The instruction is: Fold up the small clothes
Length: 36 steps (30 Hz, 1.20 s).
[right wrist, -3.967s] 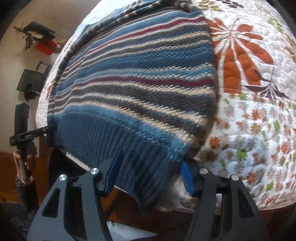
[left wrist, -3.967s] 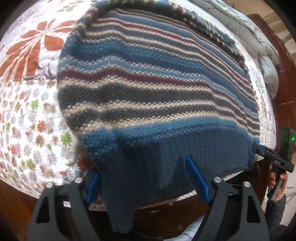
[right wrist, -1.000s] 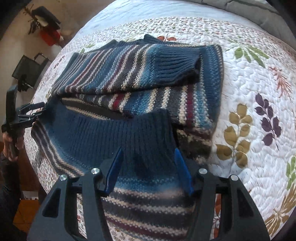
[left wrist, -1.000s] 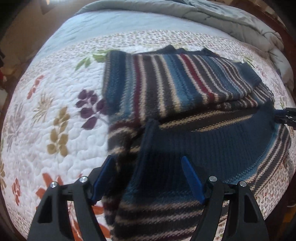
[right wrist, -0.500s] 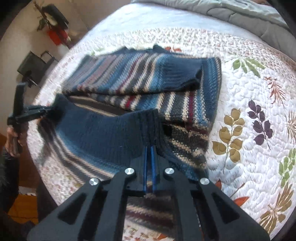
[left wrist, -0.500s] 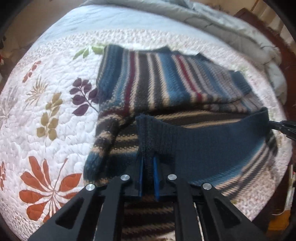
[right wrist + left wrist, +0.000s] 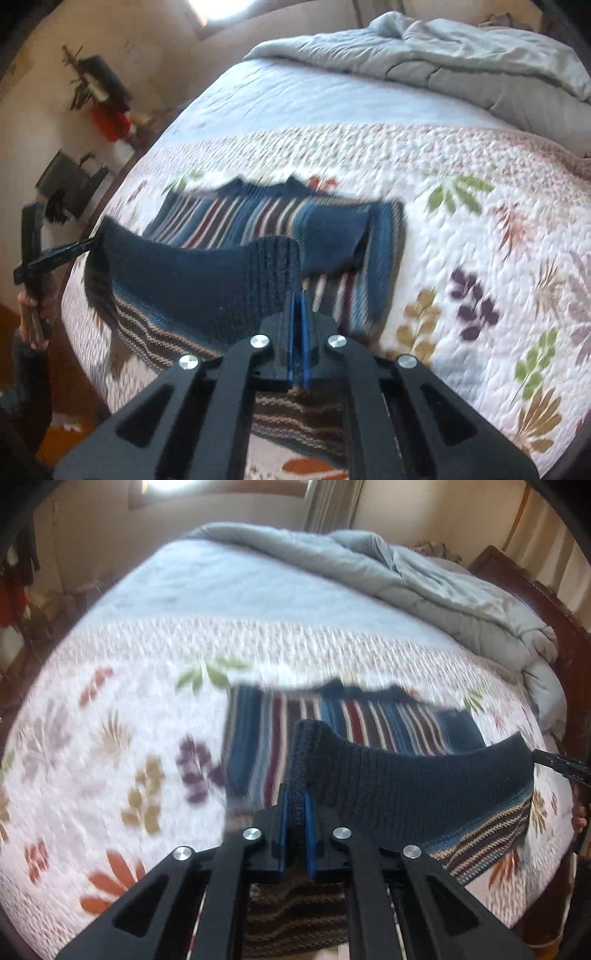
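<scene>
A striped knitted sweater (image 7: 354, 720) in blue, grey, cream and dark red lies partly folded on the bed, also in the right wrist view (image 7: 236, 214). Its dark blue ribbed hem (image 7: 413, 779) is lifted and stretched between my two grippers. My left gripper (image 7: 295, 805) is shut on one hem corner. My right gripper (image 7: 297, 306) is shut on the other hem corner (image 7: 273, 266). Each gripper shows at the far hem end in the other's view: the right one (image 7: 554, 762), the left one (image 7: 62, 253).
The bed carries a white floral quilt (image 7: 110, 738). A crumpled grey duvet (image 7: 424, 579) lies at the far end. A dark wooden bed frame (image 7: 517, 576) runs along the right. Dark objects and a red item (image 7: 107, 114) stand by the wall at left.
Both grippers closed on the hem corners about half a second ago. They have since lifted the hem off the bed and carried it up and toward the folded part.
</scene>
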Each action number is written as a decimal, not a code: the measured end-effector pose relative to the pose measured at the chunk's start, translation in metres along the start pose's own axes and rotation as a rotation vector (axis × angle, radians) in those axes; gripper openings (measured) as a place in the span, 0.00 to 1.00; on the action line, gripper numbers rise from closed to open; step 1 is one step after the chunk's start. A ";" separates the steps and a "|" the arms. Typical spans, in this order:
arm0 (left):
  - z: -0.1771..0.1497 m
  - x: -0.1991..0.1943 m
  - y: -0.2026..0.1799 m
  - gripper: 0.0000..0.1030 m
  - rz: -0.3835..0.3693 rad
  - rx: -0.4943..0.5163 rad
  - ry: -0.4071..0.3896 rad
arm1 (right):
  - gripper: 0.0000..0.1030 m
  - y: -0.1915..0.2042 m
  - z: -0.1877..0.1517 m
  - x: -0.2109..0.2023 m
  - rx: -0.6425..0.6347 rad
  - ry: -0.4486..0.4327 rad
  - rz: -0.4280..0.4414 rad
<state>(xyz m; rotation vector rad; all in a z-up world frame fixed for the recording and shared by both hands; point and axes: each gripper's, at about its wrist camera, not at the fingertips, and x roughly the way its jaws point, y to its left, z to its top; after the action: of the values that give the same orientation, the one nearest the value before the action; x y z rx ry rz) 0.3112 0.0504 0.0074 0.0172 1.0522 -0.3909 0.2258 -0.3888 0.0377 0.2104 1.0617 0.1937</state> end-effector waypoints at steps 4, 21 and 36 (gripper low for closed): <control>0.046 0.023 0.006 0.07 0.037 -0.042 -0.045 | 0.02 -0.018 0.043 0.020 0.050 -0.025 -0.034; 0.058 0.124 0.026 0.63 0.030 0.007 0.166 | 0.32 -0.051 0.056 0.120 0.076 0.166 -0.062; 0.050 0.171 0.004 0.58 -0.015 0.090 0.345 | 0.26 -0.037 0.060 0.156 -0.048 0.274 -0.005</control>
<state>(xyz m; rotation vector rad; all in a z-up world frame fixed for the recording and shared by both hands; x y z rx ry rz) 0.4284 -0.0082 -0.1135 0.1619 1.3750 -0.4587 0.3542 -0.3892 -0.0753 0.1399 1.3280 0.2485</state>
